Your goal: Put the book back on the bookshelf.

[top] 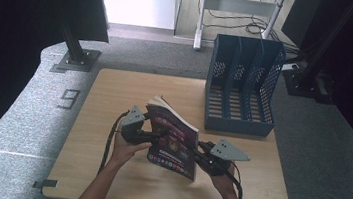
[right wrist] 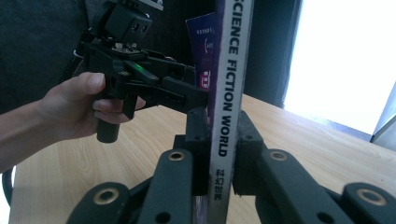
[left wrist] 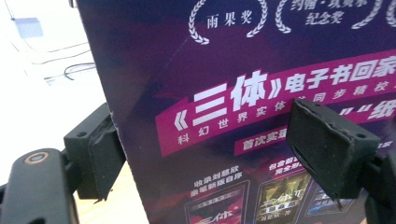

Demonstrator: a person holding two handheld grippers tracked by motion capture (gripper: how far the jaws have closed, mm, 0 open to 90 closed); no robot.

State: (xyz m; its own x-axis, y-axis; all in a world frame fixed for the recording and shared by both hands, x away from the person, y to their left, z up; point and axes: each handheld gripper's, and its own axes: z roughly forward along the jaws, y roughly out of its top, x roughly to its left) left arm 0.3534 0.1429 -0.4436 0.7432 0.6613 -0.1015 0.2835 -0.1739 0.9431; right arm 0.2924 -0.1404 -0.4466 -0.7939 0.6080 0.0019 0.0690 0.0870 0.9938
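The magazine [top: 174, 140] carries plenty of print. Down its spine [right wrist: 227, 93], in the right gripper view, white capitals read "SCIENCE FICTION WORLD", with small Chinese characters under them. In the left gripper view the dark purple cover [left wrist: 233, 93] shows "三体" in large white type on a magenta band, "雨果奖" inside a laurel wreath near 12 o'clock, and a row of small pictured book covers along the bottom edge; the finer lines there are too small to read.

The cover runs off the frame at the top, right and bottom in that view, and the black pad of one jaw hides part of the magenta band.

From above, the magazine stands on edge near the middle of the wooden surface [top: 115, 92], its long axis running from about 11 o'clock to 5 o'clock, cover facing the person, pages fanned slightly at the far end.

The right claw [right wrist: 223, 154] is clamped on the spine, a pad pressing each side. The left claw [left wrist: 224, 140] stands apart, one jaw behind the cover's edge, one in front, neither pressing.

A blue file rack [top: 242, 87] sits at 2 o'clock, well apart from the magazine.
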